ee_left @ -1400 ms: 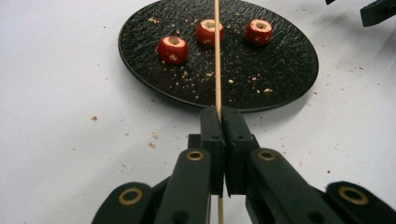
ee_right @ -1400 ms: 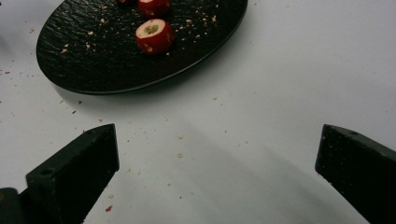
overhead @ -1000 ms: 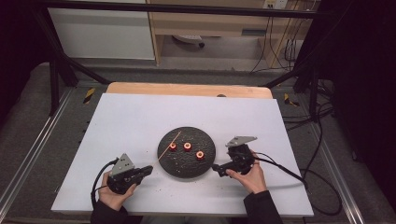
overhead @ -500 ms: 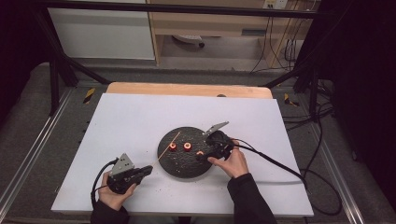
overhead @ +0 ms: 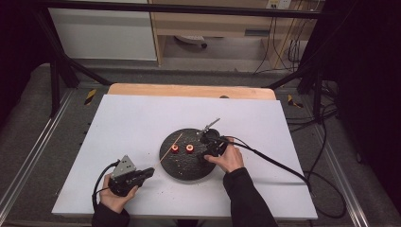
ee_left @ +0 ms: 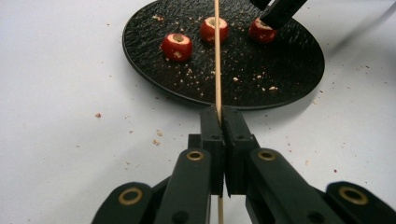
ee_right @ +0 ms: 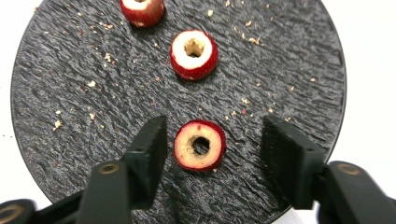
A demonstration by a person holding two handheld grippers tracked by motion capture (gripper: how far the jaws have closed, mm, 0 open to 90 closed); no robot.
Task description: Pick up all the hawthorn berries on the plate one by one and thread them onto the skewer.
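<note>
On the white tabletop [overhead: 142,118] sits a round black plate [overhead: 182,168] scattered with crumbs, and on it lie three cored red fruit pieces, each with a hole through its pale middle. The left claw [overhead: 150,171] rests low on the tabletop just beside the plate's near-left edge, its jaws clenched on a thin wooden skewer [ee_left: 217,56]; in the left gripper view the skewer runs straight out from between the pressed pads and slants over the plate, crossing in front of the middle fruit piece [ee_left: 214,29], with another piece [ee_left: 177,46] to its left. The right claw [ee_right: 212,154] hangs over the plate's right part, pointing down, and its jaws have just been closing. In the right gripper view the nearest fruit piece [ee_right: 200,145] lies between the two pads, hole upward, with a narrow gap on the left side and a wider one on the right, so the pads do not press on it yet.
</note>
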